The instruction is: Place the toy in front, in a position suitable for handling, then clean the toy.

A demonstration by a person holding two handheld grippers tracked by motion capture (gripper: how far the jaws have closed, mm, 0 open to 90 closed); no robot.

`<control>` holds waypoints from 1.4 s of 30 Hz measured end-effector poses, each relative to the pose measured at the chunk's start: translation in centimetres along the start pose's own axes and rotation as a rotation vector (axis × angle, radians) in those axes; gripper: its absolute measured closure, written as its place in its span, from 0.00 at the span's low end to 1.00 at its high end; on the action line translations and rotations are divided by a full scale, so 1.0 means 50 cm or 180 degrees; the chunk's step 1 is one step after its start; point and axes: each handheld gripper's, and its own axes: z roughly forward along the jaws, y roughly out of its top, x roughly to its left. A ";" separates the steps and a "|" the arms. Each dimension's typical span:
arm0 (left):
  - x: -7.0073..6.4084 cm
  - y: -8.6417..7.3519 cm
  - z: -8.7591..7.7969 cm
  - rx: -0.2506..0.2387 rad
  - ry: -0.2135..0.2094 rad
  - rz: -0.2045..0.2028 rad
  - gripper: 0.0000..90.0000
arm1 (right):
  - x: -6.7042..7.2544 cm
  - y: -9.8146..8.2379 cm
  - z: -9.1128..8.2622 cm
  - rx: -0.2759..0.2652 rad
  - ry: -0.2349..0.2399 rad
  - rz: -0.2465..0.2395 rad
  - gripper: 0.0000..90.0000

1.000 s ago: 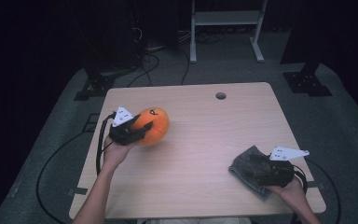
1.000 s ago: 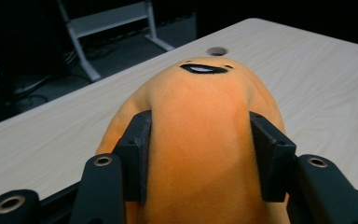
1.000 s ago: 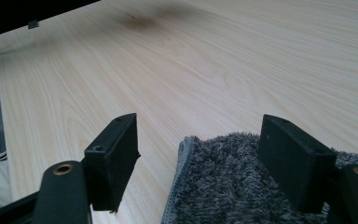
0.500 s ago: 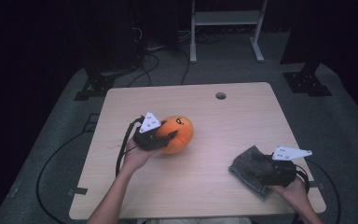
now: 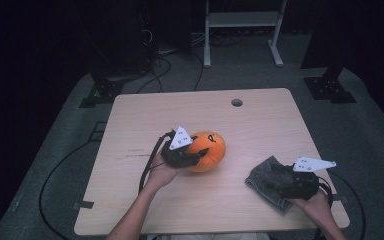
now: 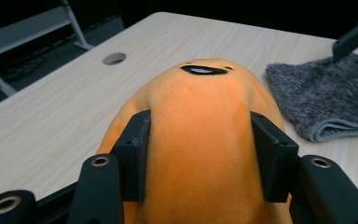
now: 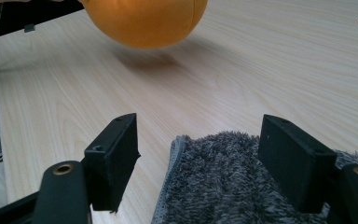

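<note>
Now the left gripper (image 5: 192, 156), clamped on the orange plush pumpkin (image 5: 207, 150), has carried it rightward toward the grey towel (image 5: 266, 181), probably for wiping; the right gripper (image 7: 200, 163) hovers above, jaws apart.

Pale wooden table (image 5: 260, 125); grey folded towel (image 5: 267, 180) lies on it.

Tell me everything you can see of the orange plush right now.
The orange plush is a round, soft, fuzzy toy with black markings on its upper side. The left gripper is shut on it, its jaws pressing into both sides so the fabric bulges between them. In the right gripper view it hangs just above the wooden table over its own shadow. It is near the table's middle, apart from the grey towel.
</note>
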 end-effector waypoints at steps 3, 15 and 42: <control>-0.012 -0.004 0.008 0.0025 -0.0054 0.0019 0.51 | -0.001 -0.001 -0.001 0.0008 -0.0007 0.0010 0.31; -0.056 -0.013 0.023 0.0035 -0.0241 0.0107 0.51 | -0.003 -0.001 0.001 0.0024 -0.0020 0.0012 0.31; -0.061 -0.021 -0.051 -0.0300 -0.0263 -0.0188 0.11 | -0.001 -0.001 0.005 0.0038 -0.0054 0.0011 0.30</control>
